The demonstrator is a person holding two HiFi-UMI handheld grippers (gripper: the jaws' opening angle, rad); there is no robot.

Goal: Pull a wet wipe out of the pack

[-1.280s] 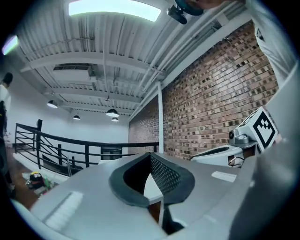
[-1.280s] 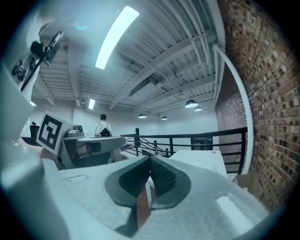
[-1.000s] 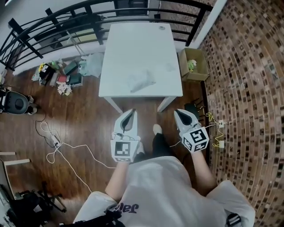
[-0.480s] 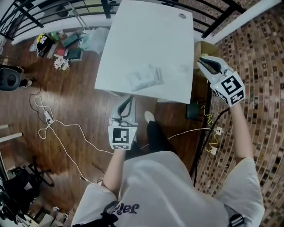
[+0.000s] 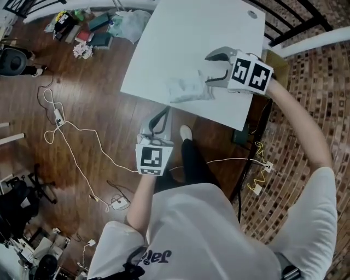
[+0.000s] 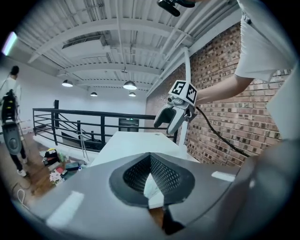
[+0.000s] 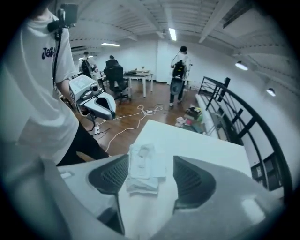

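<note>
The wet wipe pack (image 5: 188, 90) is a pale, flat, crumpled packet lying near the front edge of the white table (image 5: 208, 33). My right gripper (image 5: 214, 66) hangs over the table just right of the pack, tilted down, and its jaws are opening. In the right gripper view the pack (image 7: 144, 166) shows on the tabletop in the gap between them, with neither pad touching it. My left gripper (image 5: 157, 124) is shut and empty, held low in front of the table's near edge. In the left gripper view its tips (image 6: 150, 155) meet, and the right gripper (image 6: 171, 119) shows above the table (image 6: 131, 140).
A cardboard box (image 5: 278, 56) stands at the table's right side by the brick wall. Clutter (image 5: 82, 24) lies on the wooden floor at the back left, and cables (image 5: 71, 147) trail across it. A black railing (image 5: 306, 16) runs behind. People stand far off (image 7: 179, 65).
My right gripper swung from beside my body out over the table to the pack, rolled over, and opened its jaws. My left gripper moved forward and down towards the table edge, still shut.
</note>
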